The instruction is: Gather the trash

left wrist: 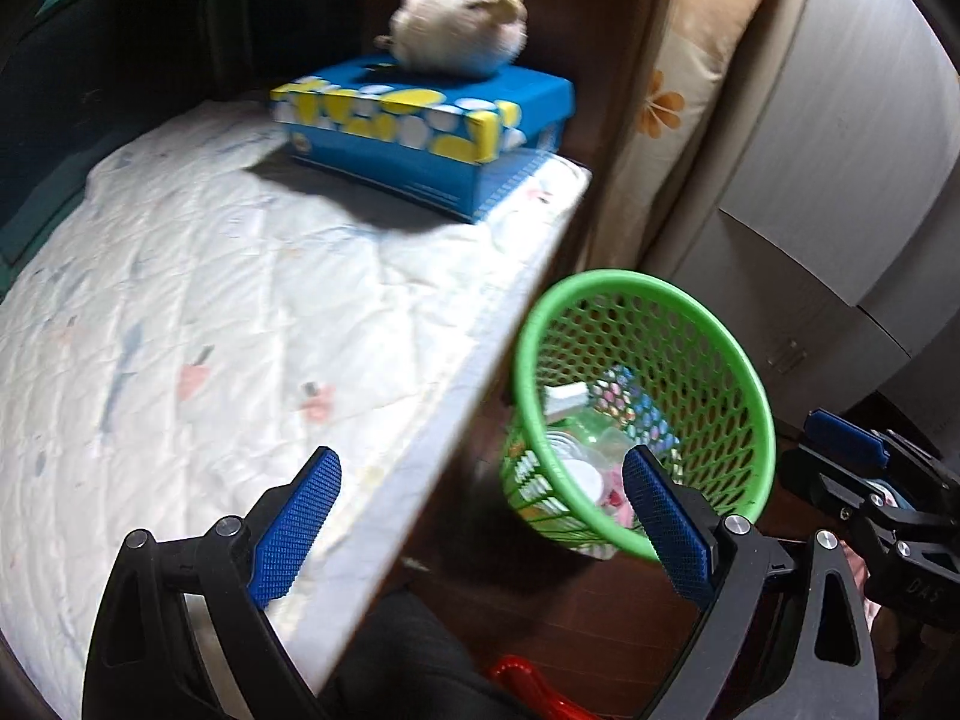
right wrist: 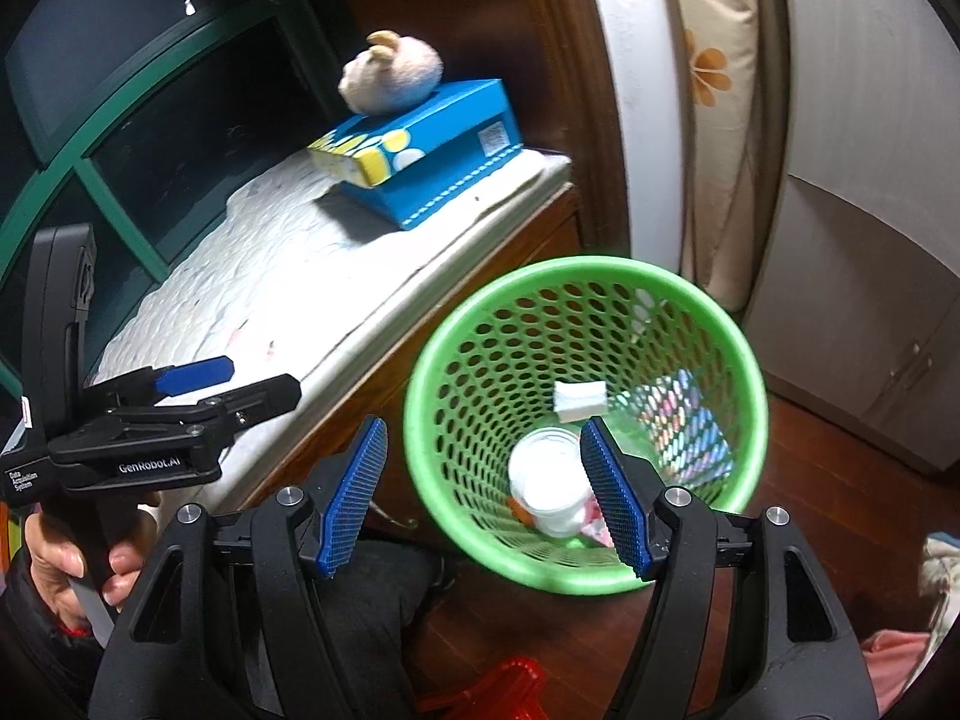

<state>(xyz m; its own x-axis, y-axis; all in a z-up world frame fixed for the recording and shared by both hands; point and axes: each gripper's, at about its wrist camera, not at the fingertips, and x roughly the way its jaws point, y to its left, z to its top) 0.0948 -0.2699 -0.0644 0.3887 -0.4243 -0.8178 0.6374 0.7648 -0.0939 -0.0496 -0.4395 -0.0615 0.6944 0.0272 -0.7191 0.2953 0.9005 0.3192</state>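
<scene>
A green mesh basket (right wrist: 576, 270) stands on the wooden floor beside a low bench. Inside lie a clear plastic cup (right wrist: 549, 480), a small white piece (right wrist: 579, 399) and a colourful packet (right wrist: 690, 420). My right gripper (right wrist: 483, 429) hangs above the basket's near rim, open, with nothing between its blue pads. My left gripper (left wrist: 480, 462) is also open and empty, over the bench's edge to the left of the basket (left wrist: 642, 300). The right wrist view shows the left gripper (right wrist: 258, 381) from the side, held by a hand (right wrist: 60, 564).
A blue tissue box (left wrist: 420, 120) with a plush toy (left wrist: 462, 24) on top sits at the far end of the white quilted pad (left wrist: 210, 300). A red plastic thing (right wrist: 504, 690) lies on the floor near me. Pale cabinet doors (right wrist: 870, 330) stand behind the basket.
</scene>
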